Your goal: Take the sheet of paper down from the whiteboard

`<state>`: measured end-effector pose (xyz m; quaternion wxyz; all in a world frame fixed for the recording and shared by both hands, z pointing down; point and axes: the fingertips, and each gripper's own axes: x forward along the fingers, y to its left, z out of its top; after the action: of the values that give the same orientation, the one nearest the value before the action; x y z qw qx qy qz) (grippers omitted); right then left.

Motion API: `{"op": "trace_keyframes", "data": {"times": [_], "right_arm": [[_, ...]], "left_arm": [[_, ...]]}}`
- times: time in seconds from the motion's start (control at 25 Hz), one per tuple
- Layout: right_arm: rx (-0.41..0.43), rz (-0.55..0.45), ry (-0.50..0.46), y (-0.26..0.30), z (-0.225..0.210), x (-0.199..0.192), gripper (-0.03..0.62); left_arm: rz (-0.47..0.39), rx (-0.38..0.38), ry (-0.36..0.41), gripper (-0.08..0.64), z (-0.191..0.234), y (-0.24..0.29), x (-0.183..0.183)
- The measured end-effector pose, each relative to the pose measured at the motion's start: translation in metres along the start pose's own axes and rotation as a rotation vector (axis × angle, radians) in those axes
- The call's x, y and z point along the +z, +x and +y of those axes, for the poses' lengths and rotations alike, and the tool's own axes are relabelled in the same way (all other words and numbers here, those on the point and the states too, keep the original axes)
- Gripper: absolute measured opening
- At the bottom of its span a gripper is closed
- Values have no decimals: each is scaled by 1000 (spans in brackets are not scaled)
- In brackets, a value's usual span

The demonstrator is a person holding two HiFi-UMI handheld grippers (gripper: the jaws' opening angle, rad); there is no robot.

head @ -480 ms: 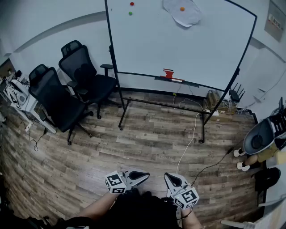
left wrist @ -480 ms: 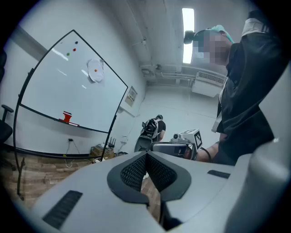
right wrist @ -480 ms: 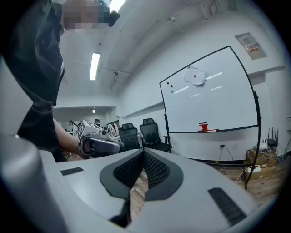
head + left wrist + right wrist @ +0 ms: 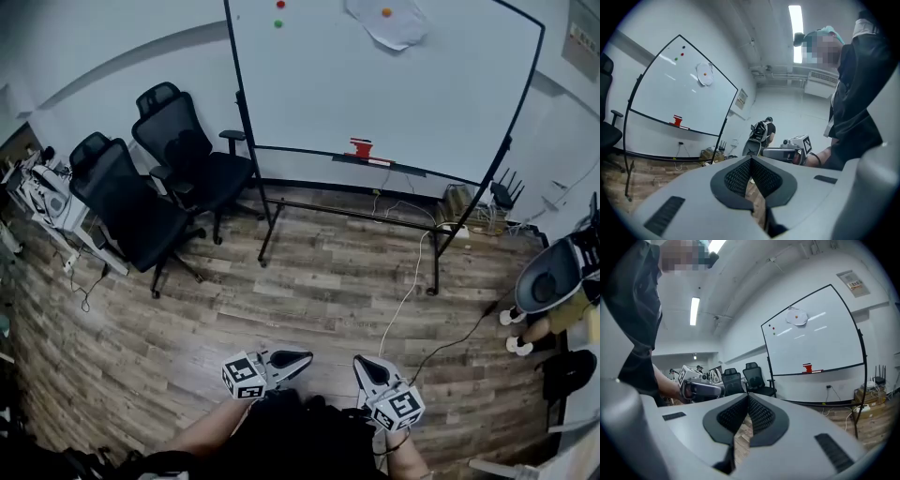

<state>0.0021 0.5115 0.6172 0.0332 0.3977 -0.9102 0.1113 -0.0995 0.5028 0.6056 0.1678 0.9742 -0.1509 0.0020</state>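
A white sheet of paper (image 4: 388, 22) hangs crumpled near the top of the whiteboard (image 4: 375, 94), pinned by an orange magnet (image 4: 385, 12); the same paper (image 4: 704, 75) shows in the left gripper view and the paper (image 4: 797, 316) in the right gripper view. Both grippers are held low in front of the person, far from the board. My left gripper (image 4: 309, 356) is shut with nothing in it, and my right gripper (image 4: 356, 361) is shut and empty too. Each points toward the other.
Two black office chairs (image 4: 141, 202) stand left of the whiteboard. A red eraser (image 4: 361, 148) sits on the board's tray. Red and green magnets (image 4: 278, 13) stick at its upper left. Cables (image 4: 412, 281) trail across the wooden floor. Another person (image 4: 562, 300) is at the right edge.
The head view has shifted slightly, so the whiteboard and chairs sit a little to the right and higher. Both grippers stay shut in the same place.
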Motion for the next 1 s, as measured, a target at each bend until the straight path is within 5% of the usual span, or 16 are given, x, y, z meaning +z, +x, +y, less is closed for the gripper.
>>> {"op": "trace_keyframes", "data": {"times": [0.56, 1.0], "right_arm": [[10, 0, 16, -1, -1, -9, 20], [-26, 38, -16, 44, -35, 3, 20]], "left_arm": [[27, 4, -11, 11, -4, -6, -8], [-8, -25, -16, 12, 60, 5, 11]]}}
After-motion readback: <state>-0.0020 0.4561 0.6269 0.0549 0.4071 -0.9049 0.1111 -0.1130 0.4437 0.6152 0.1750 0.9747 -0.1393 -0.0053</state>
